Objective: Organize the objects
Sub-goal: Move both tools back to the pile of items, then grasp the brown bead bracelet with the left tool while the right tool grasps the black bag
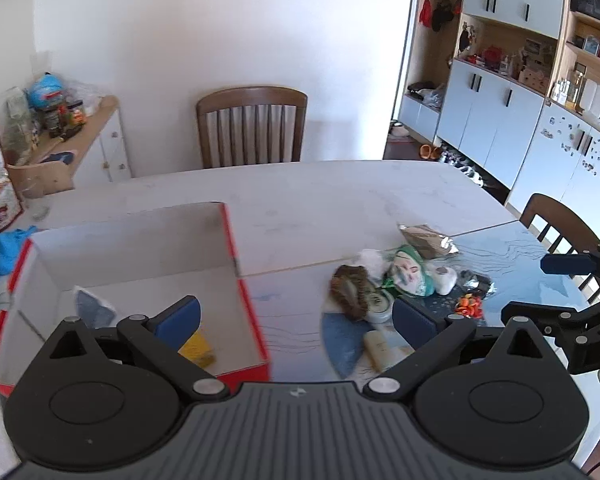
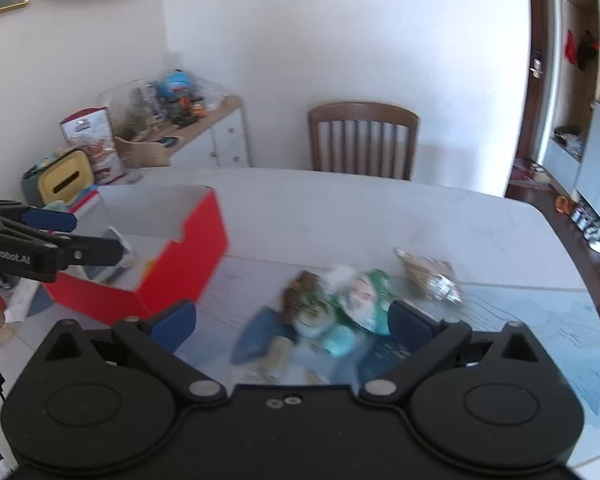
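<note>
A red cardboard box (image 1: 232,240) with a white inside stands on the table at the left; a yellow item (image 1: 198,346) and a blue-grey item (image 1: 94,308) lie in it. Right of it sits a pile: a brown furry thing (image 1: 350,288), a green-haired doll face (image 1: 410,270), a brown foil packet (image 1: 424,236), a cream bottle (image 1: 378,346) and small orange bits (image 1: 470,306). My left gripper (image 1: 296,312) is open and empty, straddling the box's right wall. My right gripper (image 2: 292,316) is open and empty above the blurred pile (image 2: 340,304). The red box (image 2: 204,240) lies left of it.
The pile rests on a blue patterned mat (image 1: 512,256) on the pale table (image 1: 320,196). Wooden chairs stand at the far side (image 1: 252,128) and the right (image 1: 556,220). A cluttered sideboard (image 1: 80,132) is at the left, cabinets (image 1: 500,120) at the right.
</note>
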Motion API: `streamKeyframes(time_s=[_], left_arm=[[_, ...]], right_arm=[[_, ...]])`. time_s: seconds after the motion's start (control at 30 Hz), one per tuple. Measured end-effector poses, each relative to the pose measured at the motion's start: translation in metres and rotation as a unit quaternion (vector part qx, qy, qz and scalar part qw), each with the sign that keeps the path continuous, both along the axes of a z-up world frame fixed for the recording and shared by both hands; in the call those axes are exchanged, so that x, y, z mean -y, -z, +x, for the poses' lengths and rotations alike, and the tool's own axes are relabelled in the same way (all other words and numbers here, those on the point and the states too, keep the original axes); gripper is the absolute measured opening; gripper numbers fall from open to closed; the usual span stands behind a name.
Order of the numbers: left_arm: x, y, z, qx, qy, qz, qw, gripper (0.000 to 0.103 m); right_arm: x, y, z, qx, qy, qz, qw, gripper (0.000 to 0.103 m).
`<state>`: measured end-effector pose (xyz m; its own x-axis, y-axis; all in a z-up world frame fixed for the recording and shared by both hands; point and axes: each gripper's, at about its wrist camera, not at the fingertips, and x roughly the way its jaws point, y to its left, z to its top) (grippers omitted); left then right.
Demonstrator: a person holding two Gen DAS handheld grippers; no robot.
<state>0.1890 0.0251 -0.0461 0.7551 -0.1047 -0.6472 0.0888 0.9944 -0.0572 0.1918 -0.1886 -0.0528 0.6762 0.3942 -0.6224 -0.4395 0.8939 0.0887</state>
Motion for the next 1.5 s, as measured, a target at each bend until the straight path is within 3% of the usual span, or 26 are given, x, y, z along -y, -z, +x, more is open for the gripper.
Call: streamKeyframes(time_s=[0.17,0.43,1.17,1.4,1.5], left_arm=[[0.027,0.013,0.009,0.010,0.019,0.000,0.9998,0.103],[0.060,0.042,0.037,-0.025,0.032,-0.041,0.9984,0.103],[0.092,0.111,0.118,-0.049,-0.019,0.028,0.9982,0.103],[0.091,0.124,0.134,-0.061,-0.020,0.022,0.9977,0.102],[0.092,0.125,0.138,-0.061,-0.013,0.018,0.9979,0.096]], right_arm=[[0.033,0.011,0.006,-0.003,0.031,-0.011,0.999,0.102],[0.078,0.031,0.025,-0.012,0.072,-0.031,0.997,0.102],[0.118,0.095,0.104,-0.069,0.065,-0.058,0.994,0.095],[0.118,0.114,0.126,-0.096,0.061,-0.048,0.992,0.090],[0.116,0.118,0.133,-0.100,0.056,-0.044,0.992,0.086]])
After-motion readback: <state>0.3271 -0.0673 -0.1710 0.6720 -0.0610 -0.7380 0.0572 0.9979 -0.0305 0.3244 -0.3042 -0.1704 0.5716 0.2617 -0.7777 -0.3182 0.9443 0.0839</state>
